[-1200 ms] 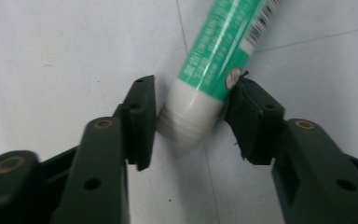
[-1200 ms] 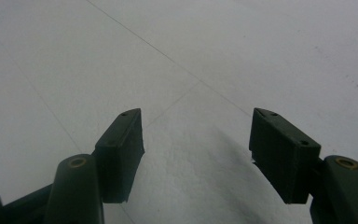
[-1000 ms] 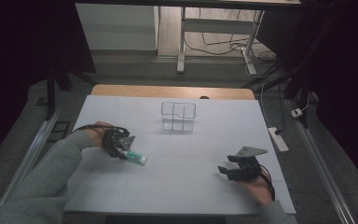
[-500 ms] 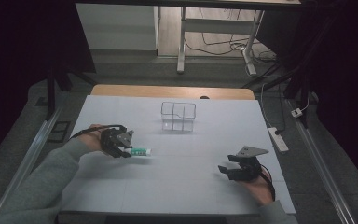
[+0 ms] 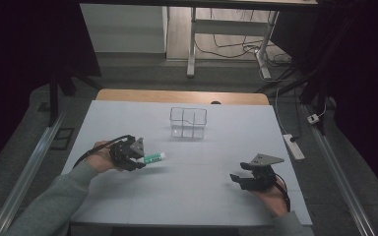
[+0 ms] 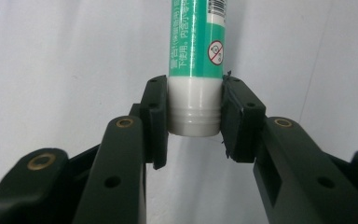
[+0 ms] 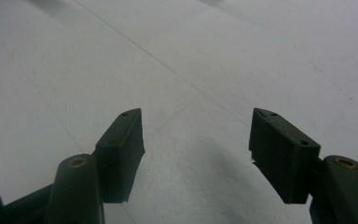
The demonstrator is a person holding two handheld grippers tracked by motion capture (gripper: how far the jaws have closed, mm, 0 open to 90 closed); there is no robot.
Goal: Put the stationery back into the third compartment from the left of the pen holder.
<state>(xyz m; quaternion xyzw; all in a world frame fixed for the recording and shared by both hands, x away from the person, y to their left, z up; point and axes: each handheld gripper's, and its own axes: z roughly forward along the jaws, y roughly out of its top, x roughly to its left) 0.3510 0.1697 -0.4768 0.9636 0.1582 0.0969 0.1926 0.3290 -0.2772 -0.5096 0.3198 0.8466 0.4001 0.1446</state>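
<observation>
White tabletop (image 5: 187,196). One clear rack (image 5: 188,122) at far centre, four cells, contents hard to make out. Two tools: left tool (image 6: 193,116) clamped on one green-and-white tube (image 6: 196,60), held level just above tabletop, far end cut off; right tool (image 7: 196,149) jaws apart, empty.

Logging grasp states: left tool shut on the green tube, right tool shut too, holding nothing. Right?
Not quite. The right tool is open, not shut: the right gripper view shows its jaws wide apart with bare table between them. The left tool is indeed shut on the green tube.
</observation>
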